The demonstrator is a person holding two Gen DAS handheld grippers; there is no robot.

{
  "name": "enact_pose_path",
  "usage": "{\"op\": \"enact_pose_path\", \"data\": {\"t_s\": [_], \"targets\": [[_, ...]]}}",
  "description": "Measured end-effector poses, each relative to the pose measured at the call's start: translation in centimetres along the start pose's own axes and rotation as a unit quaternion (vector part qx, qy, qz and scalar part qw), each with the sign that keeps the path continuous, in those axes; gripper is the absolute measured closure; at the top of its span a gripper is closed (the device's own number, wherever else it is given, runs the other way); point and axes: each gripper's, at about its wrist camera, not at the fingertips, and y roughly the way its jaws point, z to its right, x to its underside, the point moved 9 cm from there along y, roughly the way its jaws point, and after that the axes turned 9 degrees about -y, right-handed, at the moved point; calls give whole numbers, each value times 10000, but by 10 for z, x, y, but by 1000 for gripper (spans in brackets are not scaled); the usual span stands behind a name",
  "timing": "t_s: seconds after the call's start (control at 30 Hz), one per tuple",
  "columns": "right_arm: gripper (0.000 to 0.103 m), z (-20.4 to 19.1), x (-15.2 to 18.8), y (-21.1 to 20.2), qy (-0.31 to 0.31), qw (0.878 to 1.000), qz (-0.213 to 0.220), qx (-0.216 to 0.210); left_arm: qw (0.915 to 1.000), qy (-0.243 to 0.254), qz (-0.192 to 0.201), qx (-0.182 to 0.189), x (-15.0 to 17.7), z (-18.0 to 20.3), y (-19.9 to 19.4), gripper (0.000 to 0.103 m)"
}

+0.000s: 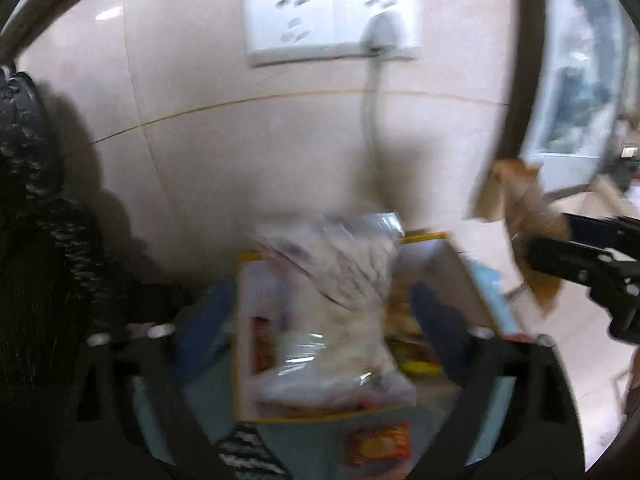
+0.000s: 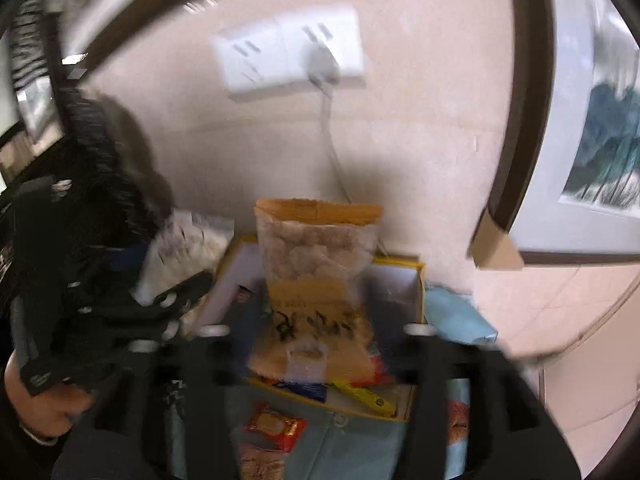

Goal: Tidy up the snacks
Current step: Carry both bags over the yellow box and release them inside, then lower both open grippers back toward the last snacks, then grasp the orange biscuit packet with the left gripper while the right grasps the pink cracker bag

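Our left hand-held gripper (image 1: 320, 320) is clenched on a clear white snack bag (image 1: 340, 280). Our right hand-held gripper (image 2: 316, 328) grasps a tan bag of puffs (image 2: 316, 264). Both bags hang over the yellow-rimmed box (image 2: 416, 280) on the blue-covered desk (image 2: 460, 316), near its wall edge.

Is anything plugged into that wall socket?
Yes, a grey plug sits in the right half of the white wall socket, its cord hanging down.
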Motion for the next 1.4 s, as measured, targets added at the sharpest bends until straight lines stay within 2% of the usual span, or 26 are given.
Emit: {"op": "enact_pose_path", "data": {"t_s": [0.07,0.13,0.27,0.43,0.47,0.63,0.83,1.0,1.1,1.23,1.4], "targets": [[43,3,5,1,79,9999,30,-83,9998,-167,-101,42,7,-10,5,8],[43,0,22,2,-103,9999,-13,-57,9999,-121,-53,-43,19,-20,6,7],[43,-13,72,10,-227,9992,-296,-157,9990,-177,-358,-204,72,-40,19,7],[43,-56,163,21,-454,9946,-817,-442,9955,-123,-888,-308,150,-50,36,7],[43,-66,188,27,-427,9926,-1003,-540,9946,-103,-966,-352,161,-53,38,7],[43,-100,259,54,-319,9832,-1584,-854,9894,-337,-1311,-533,205,-73,46,7],[42,-132,288,86,-412,9763,-1925,-901,9899,-213,-1303,-523,220,-72,47,7],[42,-135,296,109,-759,9771,-1897,-600,9889,-135,-1385,-524,227,-61,57,7],[47,-123,297,105,-973,9757,-1922,-395,9887,-102,-1440,-411,235,-52,66,7],[47,-83,302,101,-466,9796,-1939,-255,9893,112,-1447,-119,246,-23,76,7],[45,-62,309,96,-264,9802,-1948,-234,9884,345,-1451,279,255,26,89,7]]}}
